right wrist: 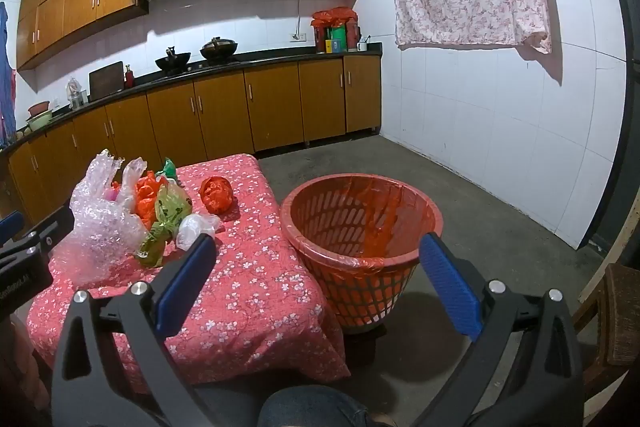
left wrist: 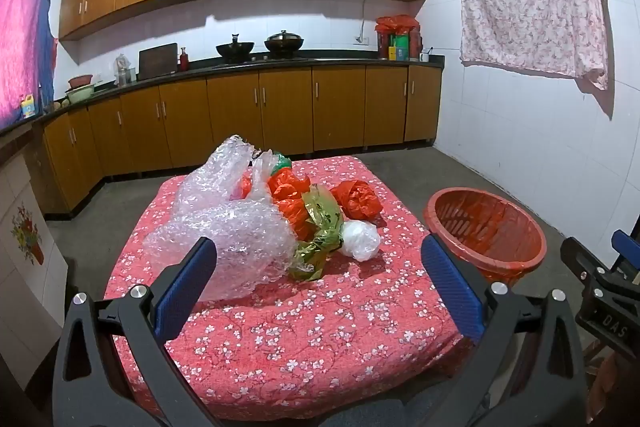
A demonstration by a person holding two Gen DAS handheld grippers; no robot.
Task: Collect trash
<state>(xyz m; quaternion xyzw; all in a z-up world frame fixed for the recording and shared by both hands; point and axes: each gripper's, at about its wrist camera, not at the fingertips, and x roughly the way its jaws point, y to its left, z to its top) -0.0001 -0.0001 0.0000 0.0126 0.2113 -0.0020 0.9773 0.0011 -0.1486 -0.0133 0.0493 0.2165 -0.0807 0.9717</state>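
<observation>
Above the floral-covered table (left wrist: 320,327), your left gripper (left wrist: 318,279) and right gripper (right wrist: 318,275) hover with jaws spread wide, empty, near crumpled plastic bags (left wrist: 288,203) and a red basket (right wrist: 360,223).

Your left gripper (left wrist: 318,281) and right gripper (right wrist: 318,279) match — black angular frames, 2 blue ribbed fingers (right wrist: 186,283) each, round silver screws at the pivots. Your knee (right wrist: 316,407) wears blue denim.
</observation>
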